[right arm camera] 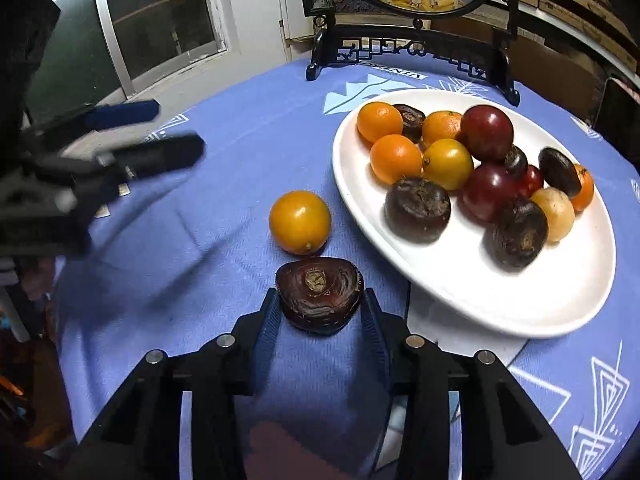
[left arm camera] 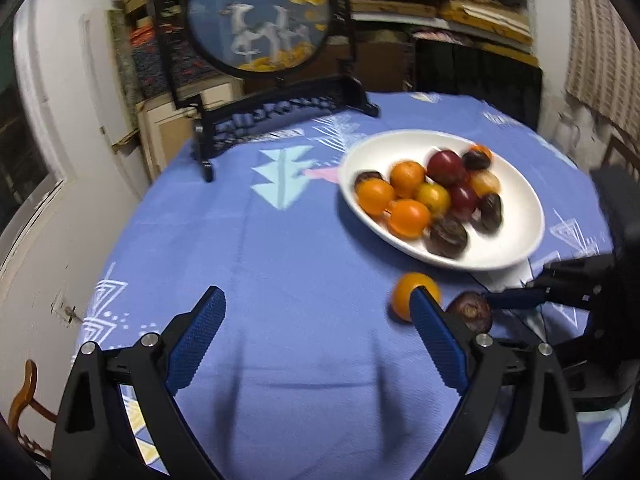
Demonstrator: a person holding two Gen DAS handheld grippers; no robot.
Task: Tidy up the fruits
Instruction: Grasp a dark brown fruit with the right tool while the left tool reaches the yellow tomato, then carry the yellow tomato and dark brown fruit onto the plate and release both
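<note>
A white plate (right arm camera: pixel 460 280) holds several fruits: orange, red, yellow and dark brown ones. On the blue tablecloth just in front of it lie a loose orange fruit (right arm camera: pixel 300 222) and a dark brown wrinkled fruit (right arm camera: pixel 318 288). My right gripper (right arm camera: pixel 320 306) has both pads pressed against the sides of the dark brown fruit. In the left wrist view the same dark fruit (left arm camera: pixel 470 312) sits beside the right gripper's blue finger (left arm camera: pixel 516 298). My left gripper (left arm camera: pixel 316 294) stands wide open with nothing between its fingers, and the orange fruit (left arm camera: pixel 404 296) shows just behind its right finger.
A round painted screen on a black stand (right arm camera: pixel 412 52) rises at the table's far edge behind the plate. White paper (right arm camera: pixel 432 340) lies under the plate's near rim. A wooden chair (left arm camera: pixel 24 400) stands off the table's left side. The left gripper (right arm camera: pixel 180 128) hovers blurred at left.
</note>
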